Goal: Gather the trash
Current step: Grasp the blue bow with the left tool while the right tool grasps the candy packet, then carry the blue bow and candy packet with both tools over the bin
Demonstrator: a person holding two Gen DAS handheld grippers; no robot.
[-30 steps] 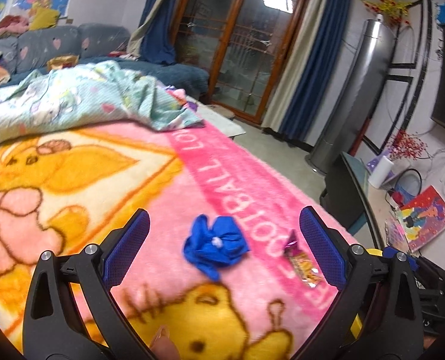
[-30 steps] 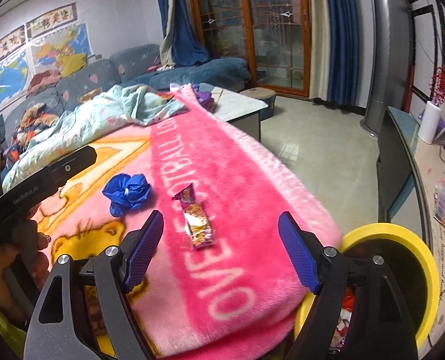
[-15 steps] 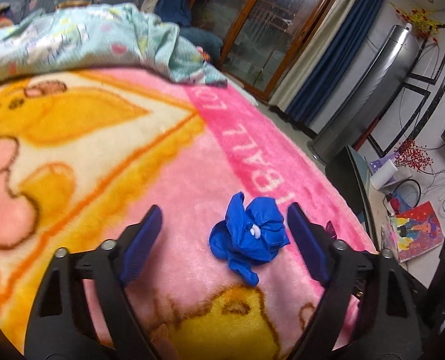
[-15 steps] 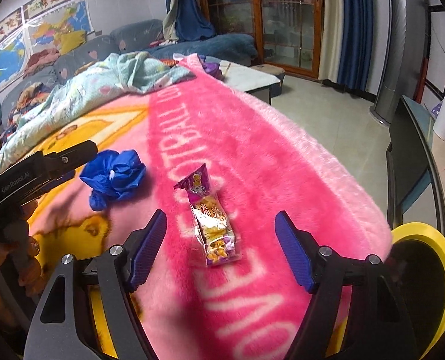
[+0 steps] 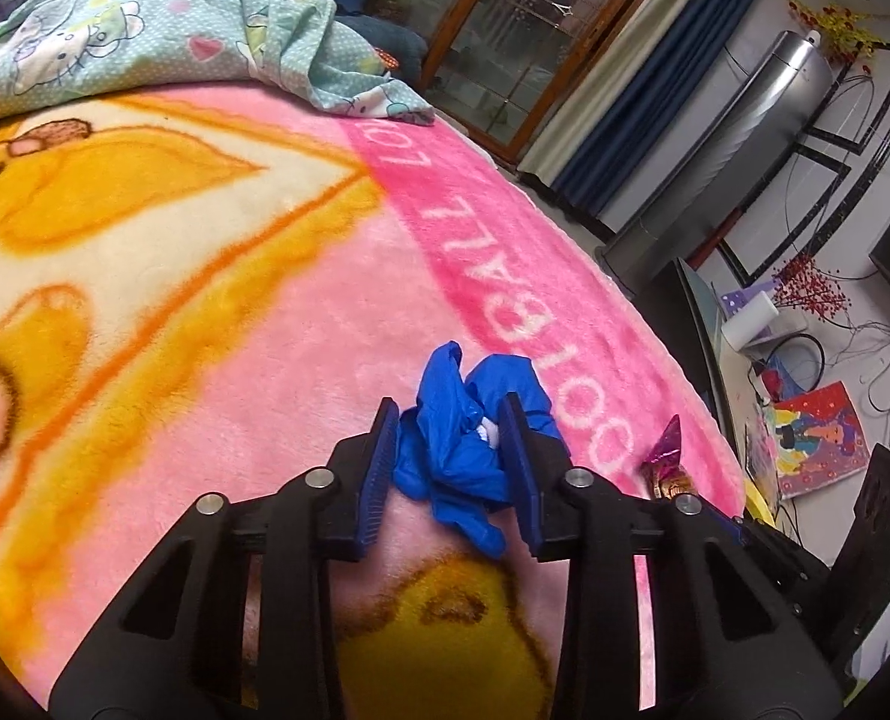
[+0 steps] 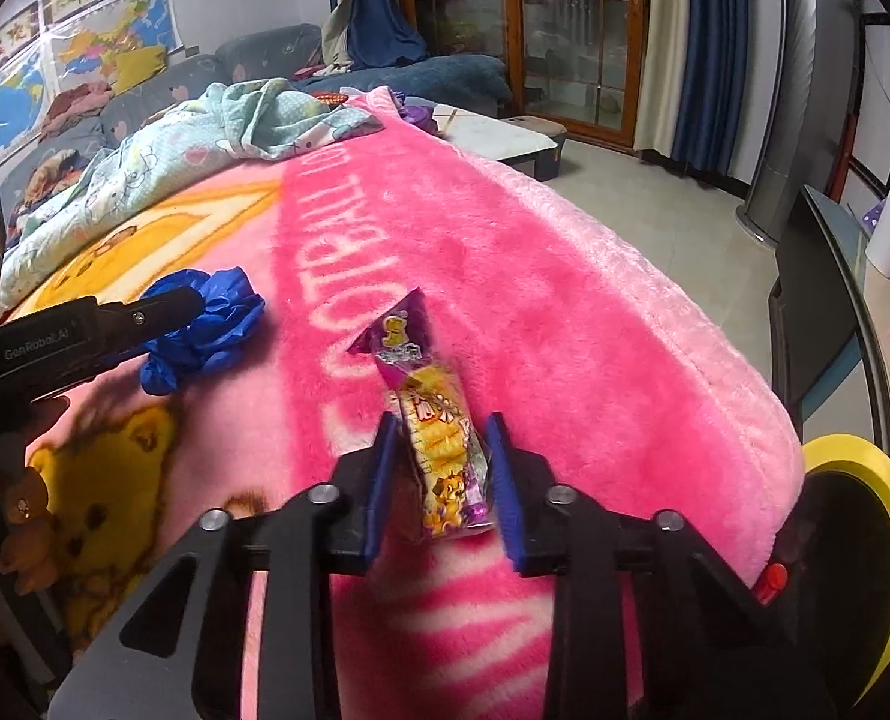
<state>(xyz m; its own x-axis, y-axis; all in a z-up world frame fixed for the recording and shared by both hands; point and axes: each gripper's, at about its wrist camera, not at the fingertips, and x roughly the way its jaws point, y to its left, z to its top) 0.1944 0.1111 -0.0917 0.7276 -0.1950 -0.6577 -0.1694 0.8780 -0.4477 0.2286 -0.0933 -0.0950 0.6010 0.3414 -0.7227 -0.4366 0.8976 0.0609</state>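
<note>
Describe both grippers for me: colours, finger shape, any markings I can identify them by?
Both match: the left gripper and right gripper have matte black linkage arms with triangular cut-outs and silver pivot bolts, ending in flat fingers faced with ribbed blue pads. From the right wrist view, the left gripper's side carries pale "GenRobot.AI" lettering. No cables or sleeves show.

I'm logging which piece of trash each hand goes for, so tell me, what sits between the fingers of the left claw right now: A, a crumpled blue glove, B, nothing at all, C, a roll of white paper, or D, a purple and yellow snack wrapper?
A: in the left wrist view the left claw has its jaws closing around the crumpled blue glove on the pink blanket, while the snack wrapper sits in the right claw.
</note>
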